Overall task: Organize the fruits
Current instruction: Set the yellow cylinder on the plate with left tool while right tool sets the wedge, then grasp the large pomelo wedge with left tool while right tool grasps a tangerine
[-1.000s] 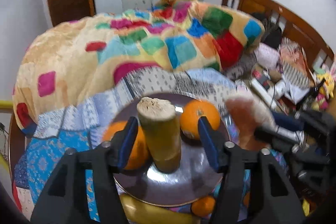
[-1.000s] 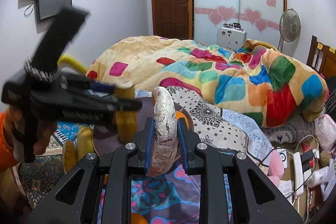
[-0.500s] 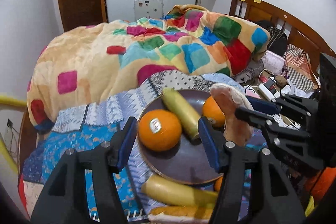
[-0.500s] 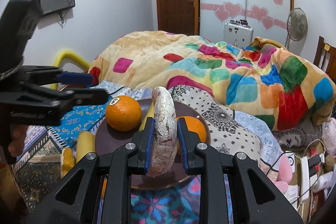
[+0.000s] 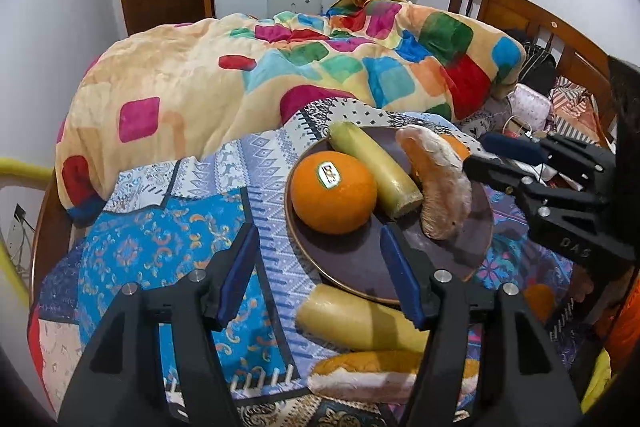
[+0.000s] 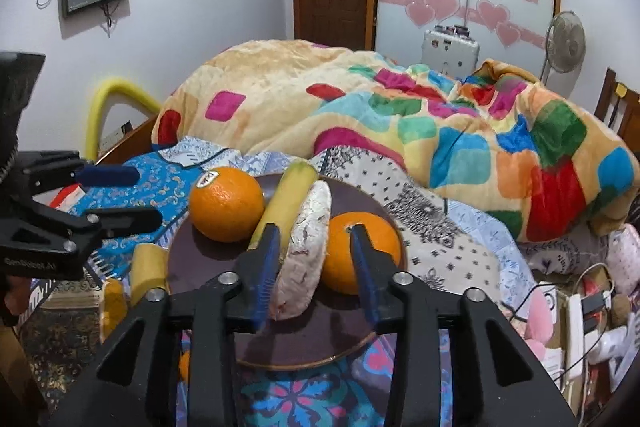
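Observation:
A dark round plate lies on the patterned bedspread. On it are a stickered orange, a yellow cylinder fruit, a second orange and a pale wrapped curved fruit. My right gripper is open, its jaws on either side of the wrapped fruit, which rests on the plate. My left gripper is open and empty, just in front of the plate's near rim.
Another yellow cylinder fruit, a second wrapped fruit and a small orange lie on the bedspread beside the plate. A colourful blanket is heaped behind. Cluttered items lie at the right.
My right gripper has lowered the wrapped fruit onto the plate and opened its jaws. My left gripper, open, has drawn back from the plate after leaving the yellow cylinder lying there.

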The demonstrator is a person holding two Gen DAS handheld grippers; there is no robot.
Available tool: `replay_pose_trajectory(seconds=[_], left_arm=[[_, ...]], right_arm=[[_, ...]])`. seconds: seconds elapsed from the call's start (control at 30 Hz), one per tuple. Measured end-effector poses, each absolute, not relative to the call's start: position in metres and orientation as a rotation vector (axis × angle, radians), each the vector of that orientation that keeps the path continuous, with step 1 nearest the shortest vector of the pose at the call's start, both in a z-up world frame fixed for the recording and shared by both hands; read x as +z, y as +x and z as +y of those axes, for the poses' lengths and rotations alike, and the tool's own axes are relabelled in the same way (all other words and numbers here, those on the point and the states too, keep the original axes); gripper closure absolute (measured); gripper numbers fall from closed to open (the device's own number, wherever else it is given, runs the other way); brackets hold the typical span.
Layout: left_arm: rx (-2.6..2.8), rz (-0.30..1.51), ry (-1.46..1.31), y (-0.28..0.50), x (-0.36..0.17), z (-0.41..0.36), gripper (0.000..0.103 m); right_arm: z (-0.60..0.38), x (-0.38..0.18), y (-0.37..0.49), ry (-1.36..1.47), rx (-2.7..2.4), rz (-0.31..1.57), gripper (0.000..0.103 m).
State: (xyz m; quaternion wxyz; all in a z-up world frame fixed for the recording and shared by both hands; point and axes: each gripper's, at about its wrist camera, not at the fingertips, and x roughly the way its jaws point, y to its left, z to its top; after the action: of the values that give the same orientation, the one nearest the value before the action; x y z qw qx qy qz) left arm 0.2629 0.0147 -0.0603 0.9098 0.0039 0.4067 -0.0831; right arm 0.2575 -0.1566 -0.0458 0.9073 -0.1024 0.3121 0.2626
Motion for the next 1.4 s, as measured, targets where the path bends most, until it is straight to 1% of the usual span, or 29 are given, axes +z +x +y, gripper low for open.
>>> replay_pose_trajectory(seconds=[0.1, 0.17, 0.23, 0.3, 0.37, 0.47, 0.6, 0.67, 0.7, 1.07, 1.4], left_arm=[[-0.163, 0.832, 0.026, 0.253, -0.057, 0.01, 0.039], [-0.16, 0.827, 0.035, 0.244, -0.055, 0.006, 0.036], [-0.16, 0.824, 0.039, 0.235, -0.054, 0.001, 0.035], [-0.17, 0.822, 0.032, 0.224, -0.052, -0.005, 0.034], [-0.174, 0.82, 0.024, 0.216, -0.052, -0.01, 0.024], [-0.17, 0.818, 0.049, 0.203, -0.056, -0.022, 0.022], [-0.181, 0.853, 0.054, 0.193, -0.068, -0.037, 0.02], [-0.181, 0.864, 0.052, 0.19, -0.075, -0.044, 0.015], [-0.175, 0.864, 0.054, 0.189, -0.078, -0.046, 0.015], [-0.111, 0.869, 0.128, 0.179, -0.108, -0.051, 0.013], [-0.1, 0.933, 0.13, 0.144, -0.119, -0.002, 0.013]], right_arm=[[-0.161, -0.039, 0.245, -0.211, 0.542, 0.633, 0.068], [-0.166, -0.035, 0.237, -0.201, 0.546, 0.632, 0.063], [-0.17, -0.032, 0.228, -0.2, 0.543, 0.624, 0.06], [-0.174, -0.031, 0.218, -0.211, 0.532, 0.615, 0.059], [-0.178, -0.032, 0.209, -0.21, 0.533, 0.619, 0.056], [-0.186, -0.035, 0.196, -0.201, 0.539, 0.631, 0.051], [-0.194, -0.044, 0.181, -0.22, 0.528, 0.642, 0.048], [-0.198, -0.049, 0.174, -0.229, 0.527, 0.651, 0.047], [-0.199, -0.052, 0.171, -0.232, 0.529, 0.658, 0.047], [-0.208, -0.087, 0.159, -0.256, 0.535, 0.741, 0.047], [-0.206, -0.092, 0.151, -0.263, 0.538, 0.742, 0.047]])
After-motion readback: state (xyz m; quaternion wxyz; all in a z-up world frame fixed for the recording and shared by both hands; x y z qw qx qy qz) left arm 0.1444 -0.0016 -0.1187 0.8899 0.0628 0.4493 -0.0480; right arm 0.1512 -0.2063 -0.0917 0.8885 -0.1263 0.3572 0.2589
